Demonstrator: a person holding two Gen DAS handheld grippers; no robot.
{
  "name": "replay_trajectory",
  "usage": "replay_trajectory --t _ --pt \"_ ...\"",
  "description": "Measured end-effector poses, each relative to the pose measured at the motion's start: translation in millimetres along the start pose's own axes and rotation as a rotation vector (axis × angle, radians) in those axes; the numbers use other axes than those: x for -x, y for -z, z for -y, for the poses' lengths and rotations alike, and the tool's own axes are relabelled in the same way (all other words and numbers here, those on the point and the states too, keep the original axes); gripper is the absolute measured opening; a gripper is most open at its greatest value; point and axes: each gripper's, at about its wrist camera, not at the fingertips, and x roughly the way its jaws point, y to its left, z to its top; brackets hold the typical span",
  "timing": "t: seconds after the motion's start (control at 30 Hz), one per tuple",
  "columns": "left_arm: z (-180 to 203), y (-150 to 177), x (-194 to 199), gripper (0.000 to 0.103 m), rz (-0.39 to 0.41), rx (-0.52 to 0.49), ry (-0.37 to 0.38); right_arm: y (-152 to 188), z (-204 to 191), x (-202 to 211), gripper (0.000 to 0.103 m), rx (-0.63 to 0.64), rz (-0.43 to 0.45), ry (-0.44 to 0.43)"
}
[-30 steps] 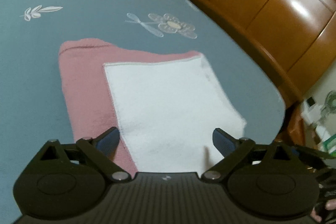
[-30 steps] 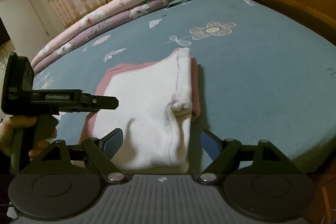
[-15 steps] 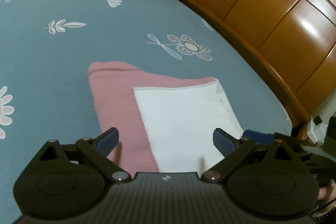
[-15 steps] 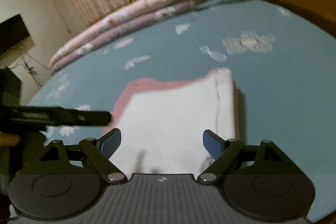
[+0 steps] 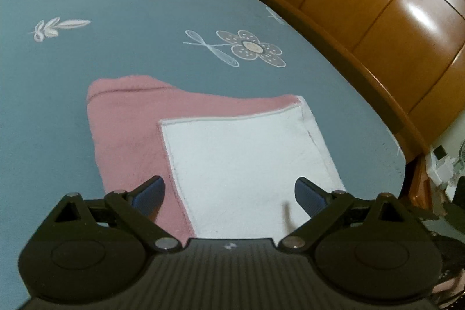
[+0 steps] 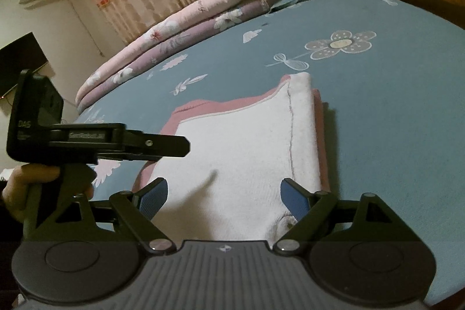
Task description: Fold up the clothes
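Left wrist view showed the left gripper (image 5: 229, 191) spread wide and empty above the near edge of the pink-and-white garment (image 5: 250, 159), which lay partly folded on the blue bedspread (image 5: 116, 48). Right wrist view showed the right gripper (image 6: 223, 196) likewise agape, clasping nothing, over the garment's white panel. Judging by this, one fold looked done, and the next move called for both claws to pinch the near edge.

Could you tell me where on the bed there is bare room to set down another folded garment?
The bedsheet lies bare left of the pink-and-white garment, and between it and the stacked quilts beyond. A narrower bare strip runs between the garment and the wooden headboard. The near edge is crowded: both grippers hover there with fingers open.
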Motion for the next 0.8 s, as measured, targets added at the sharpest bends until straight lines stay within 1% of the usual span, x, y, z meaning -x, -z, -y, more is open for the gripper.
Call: replay_trajectory --t 0.1,0.2,0.23,0.33,0.43,0.53,0.67,0.8 --pt "11.8 -18.1 4.4 0.096 -0.006 -0.057 0.049 4.3 -5.2 8.0 0.089 0.007 0.028 0.007" --pt "29.4 -42.9 3.9 0.096 -0.009 -0.111 0.101 4.1 -23.5 13.4 0.096 0.081 0.054 0.062" --pt "37.4 -52.3 0.1 0.096 -0.021 -0.131 0.131 3.8 -29.8 14.4 0.098 0.111 0.063 0.084" --pt "59.2 -74.0 -18.3 0.096 -0.067 -0.165 0.223 3.4 -41.7 13.5 0.099 0.172 0.07 0.111" --pt "77.6 -89.1 -44.9 0.096 -0.108 -0.175 0.275 5.3 -43.9 9.7 0.1 0.184 0.074 0.119" --pt "86.1 -97.9 -71.1 0.096 -0.139 -0.157 0.31 8.2 -41.0 6.8 0.1 0.172 0.068 0.114" --pt "83.2 -102.9 -100.7 0.096 -0.183 -0.1 0.304 10.5 -35.7 3.8 0.102 0.157 0.062 0.091" --pt "82.8 -100.5 -120.1 0.096 -0.211 -0.095 0.295 13.0 -30.1 4.7 0.103 0.146 0.066 0.075"
